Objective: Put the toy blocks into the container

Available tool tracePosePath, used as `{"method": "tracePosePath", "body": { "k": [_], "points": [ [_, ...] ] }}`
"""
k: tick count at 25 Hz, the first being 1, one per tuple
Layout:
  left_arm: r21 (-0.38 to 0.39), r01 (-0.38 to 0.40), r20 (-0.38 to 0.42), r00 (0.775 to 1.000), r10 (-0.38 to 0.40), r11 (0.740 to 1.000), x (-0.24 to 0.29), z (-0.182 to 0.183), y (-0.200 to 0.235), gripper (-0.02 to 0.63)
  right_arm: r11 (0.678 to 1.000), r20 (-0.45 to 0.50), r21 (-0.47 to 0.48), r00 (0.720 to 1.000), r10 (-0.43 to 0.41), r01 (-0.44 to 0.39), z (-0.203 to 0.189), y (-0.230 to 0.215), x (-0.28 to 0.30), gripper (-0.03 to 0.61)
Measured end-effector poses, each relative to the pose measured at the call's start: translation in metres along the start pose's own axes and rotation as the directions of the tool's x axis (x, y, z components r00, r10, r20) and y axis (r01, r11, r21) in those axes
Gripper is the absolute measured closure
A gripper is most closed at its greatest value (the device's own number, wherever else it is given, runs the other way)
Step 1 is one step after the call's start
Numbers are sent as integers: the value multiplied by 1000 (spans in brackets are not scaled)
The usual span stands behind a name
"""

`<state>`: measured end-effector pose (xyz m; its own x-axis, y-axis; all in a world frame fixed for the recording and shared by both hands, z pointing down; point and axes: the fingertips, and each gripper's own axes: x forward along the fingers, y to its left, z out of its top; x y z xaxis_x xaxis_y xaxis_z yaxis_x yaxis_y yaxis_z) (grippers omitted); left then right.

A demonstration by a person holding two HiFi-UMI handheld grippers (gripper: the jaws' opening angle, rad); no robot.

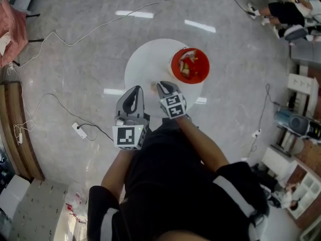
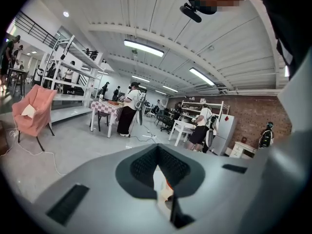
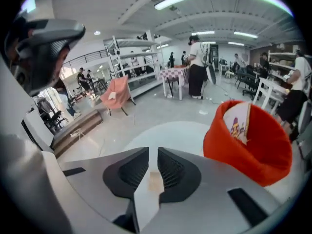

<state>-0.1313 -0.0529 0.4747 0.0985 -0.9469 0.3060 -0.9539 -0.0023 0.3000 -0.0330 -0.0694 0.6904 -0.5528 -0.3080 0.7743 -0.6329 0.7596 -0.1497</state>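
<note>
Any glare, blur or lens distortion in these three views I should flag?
Head view: ceiling-light streaks glare off the glossy floor, the white table is nearly washed out, and the edges bow. Left gripper view: strong fisheye, black vignette corners, and the near left hand-held gripper is soft. Right gripper view: same fisheye; the red container is fairly sharp, the right hand-held gripper softer.

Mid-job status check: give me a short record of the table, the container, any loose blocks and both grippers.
table: round, white
container: red, on the table's right side in the head view
blocks: several already in the container
block: one small, tan, loose on the table, left of the container
right gripper: jaws slightly apart, empty, aimed down at the loose block
left gripper: jaws together at the tips, nothing seen held, at the table's near edge
</note>
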Motion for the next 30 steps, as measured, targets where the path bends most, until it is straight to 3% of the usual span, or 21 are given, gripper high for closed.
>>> {"method": "tracePosePath", "body": {
  "k": [2,5,11,19,22,26,30],
  "points": [
    [-1,6,-10,1000,-6,1000,1,-3,5,615,1000,-92,17,996,-2,4,-26,-1,18,497],
    [0,11,-15,1000,-11,1000,4,-6,11,615,999,-205,32,979,-4,10,-58,-1,36,475],
    [-14,2,-29,1000,-2,1000,5,-9,22,615,998,-390,59,920,41,-20,-109,7,65,433],
    [-32,-29,-25,999,28,999,1,-9,28,615,997,-527,70,850,22,18,-142,3,76,433],
    [-29,-34,-28,999,33,999,0,-11,29,615,998,-511,58,860,13,19,-136,1,76,451],
    [-27,-30,-24,999,29,999,0,-11,23,615,994,-494,100,866,78,-32,-130,13,69,454],
    [-13,-14,-11,1000,14,1000,3,-5,13,615,993,-391,84,914,104,-77,-90,18,54,456]
  ]
}}
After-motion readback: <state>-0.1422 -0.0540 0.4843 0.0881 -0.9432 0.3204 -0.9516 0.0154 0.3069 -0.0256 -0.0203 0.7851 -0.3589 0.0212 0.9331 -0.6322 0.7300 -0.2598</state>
